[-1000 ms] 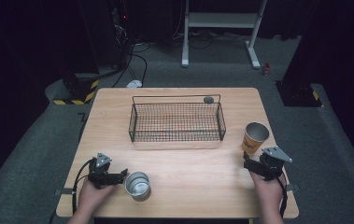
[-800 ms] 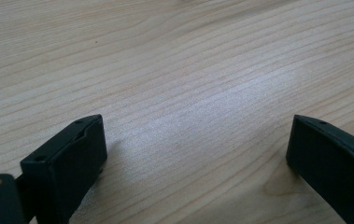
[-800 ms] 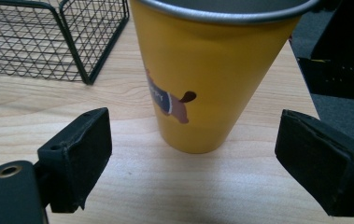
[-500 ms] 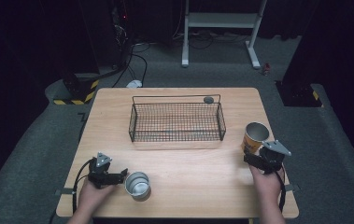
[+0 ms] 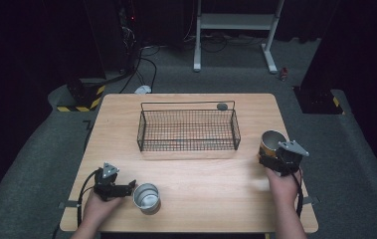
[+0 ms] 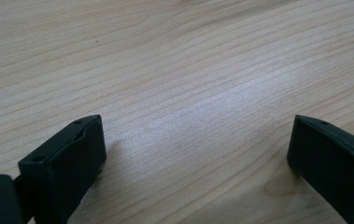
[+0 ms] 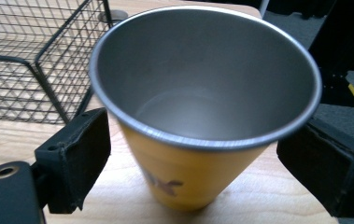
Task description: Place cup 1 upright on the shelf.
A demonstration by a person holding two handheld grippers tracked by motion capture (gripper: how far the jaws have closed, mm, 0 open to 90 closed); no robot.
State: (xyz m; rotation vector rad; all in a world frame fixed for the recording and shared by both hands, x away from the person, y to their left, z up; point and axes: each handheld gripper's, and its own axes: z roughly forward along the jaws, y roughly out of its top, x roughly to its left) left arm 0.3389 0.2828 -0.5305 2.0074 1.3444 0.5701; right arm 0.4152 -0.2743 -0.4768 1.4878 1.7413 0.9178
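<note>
Bare desk [image 5: 211, 174] across the whole front middle, between silver cup [image 5: 146, 197] at left and yellow cup [image 5: 270, 144] at right: open passage. Farther back, wire basket [image 5: 188, 130] blocking the centre, top open. Narrow strips free beside both basket ends. Small dark disc [image 5: 222, 106] behind the basket.

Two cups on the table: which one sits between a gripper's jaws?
The yellow cup, right of the wire basket, sits between the right gripper jaws. The silver cup stands beside the left gripper, outside its jaws.

Bright table [image 5: 191, 174], dark surroundings, slightly soft focus.
</note>
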